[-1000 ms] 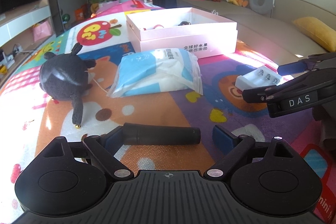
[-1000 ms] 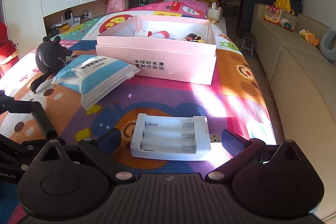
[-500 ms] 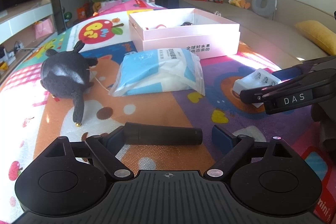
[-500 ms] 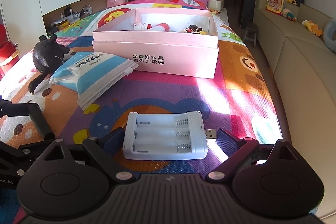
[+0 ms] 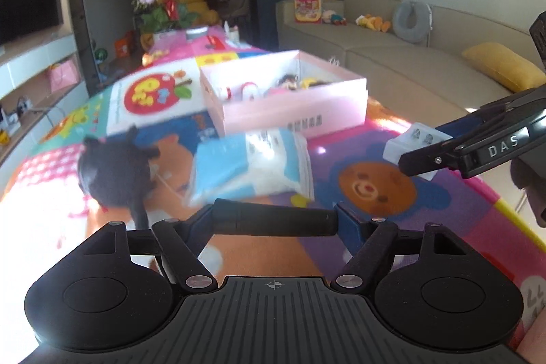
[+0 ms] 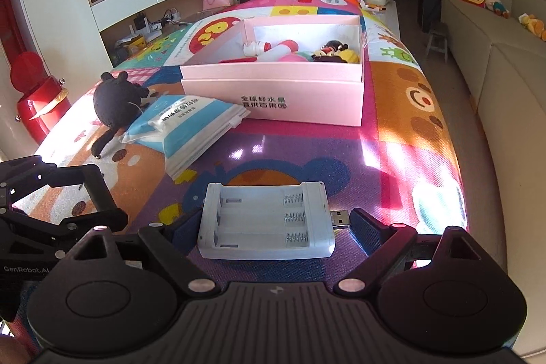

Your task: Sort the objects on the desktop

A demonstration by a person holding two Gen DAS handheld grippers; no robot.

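A black cylinder (image 5: pixel 273 222) lies crosswise between the fingers of my left gripper (image 5: pixel 274 220). The jaws are closing and both pads touch its ends, holding it above the mat. My right gripper (image 6: pixel 273 226) is shut on a white battery charger (image 6: pixel 266 220), with the USB plug against the right finger. In the left wrist view the charger (image 5: pixel 414 142) hangs clear of the mat in the right gripper (image 5: pixel 430 145). Farther back stands an open pink box (image 6: pixel 273 91) holding several small toys.
A blue-and-white wipes pack (image 6: pixel 187 125) and a black plush toy (image 6: pixel 116 101) lie in front of the box on the colourful mat (image 6: pixel 392 132). A red bin (image 6: pixel 37 104) stands off the left edge. A beige sofa (image 5: pixel 392 63) runs along the right.
Both grippers have risen. The left jaws closed in on the cylinder and lifted it. The charger came up off the bear picture in the right gripper.
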